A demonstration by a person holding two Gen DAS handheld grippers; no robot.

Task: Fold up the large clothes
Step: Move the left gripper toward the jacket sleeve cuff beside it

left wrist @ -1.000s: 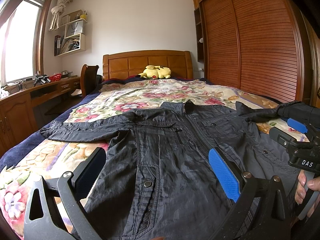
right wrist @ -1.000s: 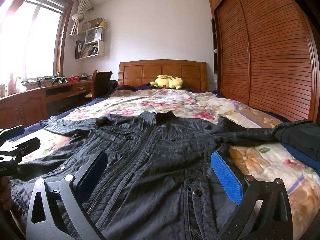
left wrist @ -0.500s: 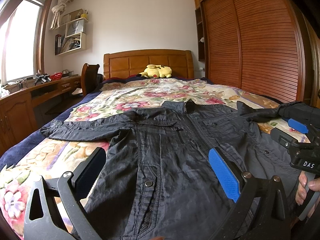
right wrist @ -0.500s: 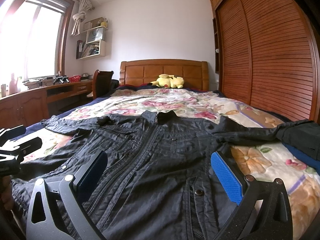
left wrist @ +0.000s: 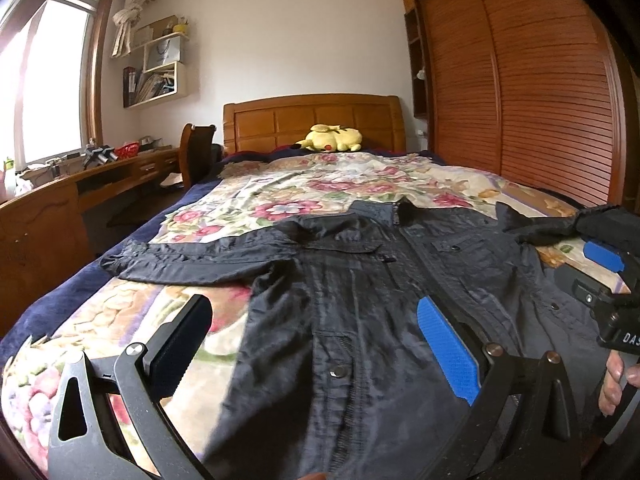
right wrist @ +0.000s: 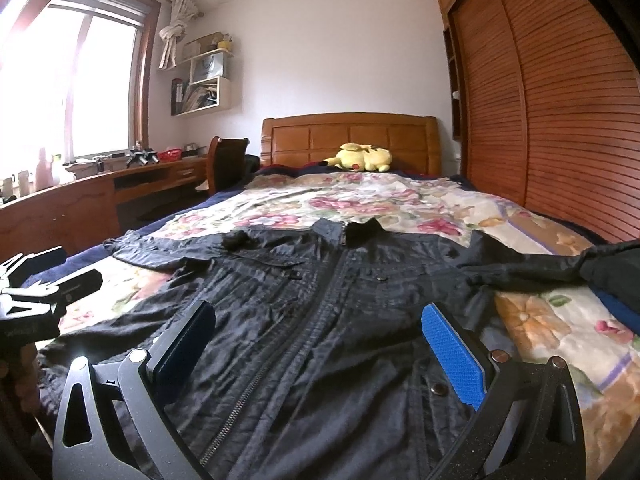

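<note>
A dark jacket (left wrist: 360, 288) lies front up and zipped on the flowered bedspread (left wrist: 320, 188), collar toward the headboard, both sleeves spread sideways. My left gripper (left wrist: 312, 336) stands open above the jacket's lower left side, nothing between its fingers. My right gripper (right wrist: 320, 340) hangs open over the lower front of the jacket (right wrist: 320, 320), near the zip. The right gripper (left wrist: 608, 280) also shows at the right edge of the left wrist view, held by a hand (left wrist: 614, 380). In the right wrist view the left gripper (right wrist: 36, 280) sits at the left edge.
A yellow plush toy (right wrist: 360, 158) rests by the wooden headboard (right wrist: 348, 136). A slatted wardrobe (right wrist: 560, 120) runs along the right. At left stand a desk (right wrist: 80, 196) and a chair (right wrist: 224, 160). More dark cloth (right wrist: 612, 268) lies heaped at the bed's right edge.
Both views have shifted slightly, so the jacket and the room sit a little higher in frame. Both grippers stay open, and the jacket lies as before.
</note>
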